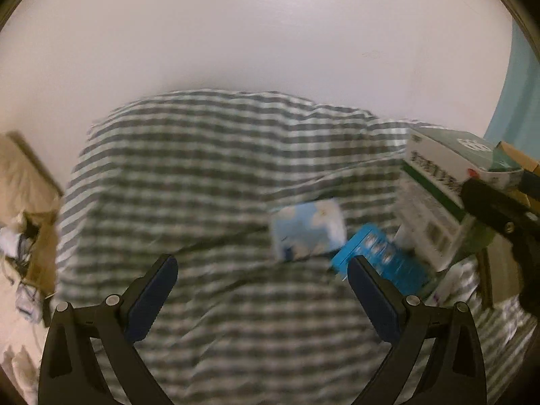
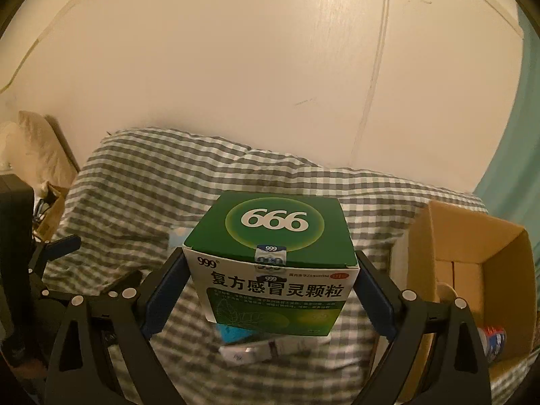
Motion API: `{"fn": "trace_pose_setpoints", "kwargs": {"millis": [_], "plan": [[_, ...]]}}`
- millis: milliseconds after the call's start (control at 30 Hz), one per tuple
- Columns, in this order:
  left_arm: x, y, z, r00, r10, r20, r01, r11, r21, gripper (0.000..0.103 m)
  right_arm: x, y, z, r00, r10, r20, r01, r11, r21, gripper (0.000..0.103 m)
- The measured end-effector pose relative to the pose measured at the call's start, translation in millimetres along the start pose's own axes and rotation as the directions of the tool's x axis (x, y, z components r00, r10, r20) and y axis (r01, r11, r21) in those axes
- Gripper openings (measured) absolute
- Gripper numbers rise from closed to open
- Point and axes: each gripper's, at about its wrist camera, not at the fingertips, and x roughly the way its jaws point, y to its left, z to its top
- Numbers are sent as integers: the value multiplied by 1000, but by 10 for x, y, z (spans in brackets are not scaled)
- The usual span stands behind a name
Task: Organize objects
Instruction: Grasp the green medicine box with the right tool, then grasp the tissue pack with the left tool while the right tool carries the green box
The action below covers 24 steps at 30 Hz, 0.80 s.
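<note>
My right fingers (image 2: 270, 290) clamp the green-and-white medicine box (image 2: 270, 253) by its two side faces, the blue pads flat against the card, its green top face turned up and away from me. Just beyond my right-hand finger (image 2: 374, 297) stands an open cardboard carton (image 2: 472, 236), with a small red-and-blue item (image 2: 492, 337) lying low in it. Beneath the held box, on the checked bedcover (image 2: 141, 185), lie a blue packet (image 2: 233, 334) and a white one (image 2: 266, 351).

My left fingers (image 1: 261, 290) stand wide apart with nothing between them, over the bedcover (image 1: 202, 168). Ahead of my right-hand finger (image 1: 371, 297) lie a pale blue pack (image 1: 307, 233) and a bright blue box (image 1: 381, 256); further that way the medicine box (image 1: 438, 165) is up in the other fingers.
</note>
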Motion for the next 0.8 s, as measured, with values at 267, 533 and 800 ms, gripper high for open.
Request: {"fn": "trace_pose_setpoints", "kwargs": {"millis": [267,533,800], "plan": [[606,-167,78,993,-111,-44,110,993,-31,103,272,-91,84,999,-32,6,32,999,-13,93],[1028,-251,149,982,-111,-156,105,994,-42,76,347,-226,31,999,-36,-9,36,999,27,93],[524,-172,99,989,-103,-102,100,994,-37,74,137,-201,-23,999,-34,-7,35,999,41,93]]}}
